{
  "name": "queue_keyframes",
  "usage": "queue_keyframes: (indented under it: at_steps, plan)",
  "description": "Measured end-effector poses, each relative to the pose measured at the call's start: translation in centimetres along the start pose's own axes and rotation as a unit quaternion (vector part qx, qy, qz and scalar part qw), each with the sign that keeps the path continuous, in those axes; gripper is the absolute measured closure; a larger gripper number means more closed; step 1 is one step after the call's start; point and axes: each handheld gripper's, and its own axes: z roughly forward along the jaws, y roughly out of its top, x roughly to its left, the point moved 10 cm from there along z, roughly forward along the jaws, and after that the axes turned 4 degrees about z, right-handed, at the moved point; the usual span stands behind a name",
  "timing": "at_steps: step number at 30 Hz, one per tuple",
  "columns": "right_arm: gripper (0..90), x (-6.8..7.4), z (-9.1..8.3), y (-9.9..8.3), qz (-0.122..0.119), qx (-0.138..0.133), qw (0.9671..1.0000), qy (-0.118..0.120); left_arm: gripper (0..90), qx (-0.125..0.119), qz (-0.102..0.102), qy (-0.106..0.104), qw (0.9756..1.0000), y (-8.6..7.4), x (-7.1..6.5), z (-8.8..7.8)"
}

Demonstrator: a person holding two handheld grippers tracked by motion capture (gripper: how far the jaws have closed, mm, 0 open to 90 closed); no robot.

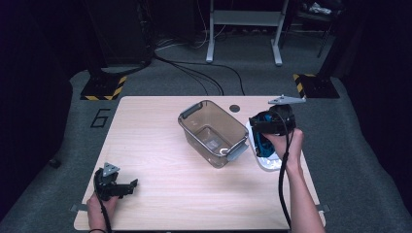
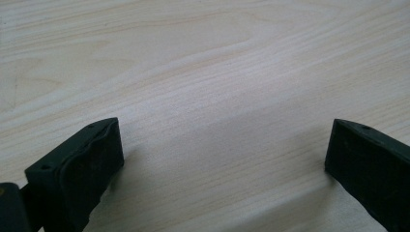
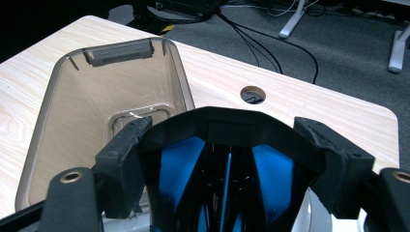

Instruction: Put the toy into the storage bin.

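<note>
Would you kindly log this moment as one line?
right gripper: shut on black-and-blue object | beside clear bin | left gripper: open over table

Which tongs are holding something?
The right tongs, by the clear bin, grip a black and blue object. The left tongs gape over bare table.

Probably a lab: hazard-striped stand bases (image 1: 103, 88), floor cables (image 1: 194, 70).

Black tools (image 1: 116, 184), trailing cables, bare forearms
</note>
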Motion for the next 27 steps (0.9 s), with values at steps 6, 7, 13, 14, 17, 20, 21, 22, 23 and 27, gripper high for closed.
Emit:
queue_keyframes:
  at_steps: [6,7,13,14,17,20,21,22,23,27]
  plan:
    - [23.8,0.0,0.2,0.8,-0.005,-0.001,1.0000,-0.001,0.2,0.000,0.000,0.000,1.0000,0.0,0.0,0.0]
    - [23.8,0.1,0.2,0.9,-0.006,-0.003,1.0000,-0.002,0.2,0.000,0.000,0.000,1.0000,0.0,0.0,0.0]
    - [23.7,0.5,0.4,1.8,-0.013,-0.004,0.9999,0.000,0.2,0.000,0.000,0.000,1.0000,0.0,0.0,0.0]
    - [23.7,0.6,0.4,2.0,-0.013,-0.004,0.9999,0.001,0.2,0.000,0.000,0.000,1.0000,0.0,0.0,0.0]
    - [23.7,0.9,0.5,2.5,-0.018,-0.007,0.9998,0.003,0.2,0.000,0.000,0.000,1.0000,0.0,0.0,0.0]
    - [23.7,1.2,0.5,2.9,-0.022,-0.009,0.9997,0.005,0.2,0.000,0.000,0.000,1.0000,0.0,0.0,0.0]
    - [23.7,1.3,0.5,3.1,-0.023,-0.009,0.9997,0.006,0.2,0.000,0.000,0.000,1.0000,0.0,0.0,0.0]
    - [23.7,1.3,0.5,3.2,-0.024,-0.011,0.9996,0.007,0.2,0.000,0.000,0.000,1.0000,0.0,0.0,0.0]
    - [23.7,1.4,0.5,3.3,-0.025,-0.011,0.9996,0.007,0.2,0.000,0.000,0.000,1.0000,0.0,0.0,0.0]
    - [23.7,1.7,0.4,4.0,-0.030,-0.016,0.9994,0.009,0.1,0.000,0.000,0.000,1.0000,0.0,0.0,0.0]
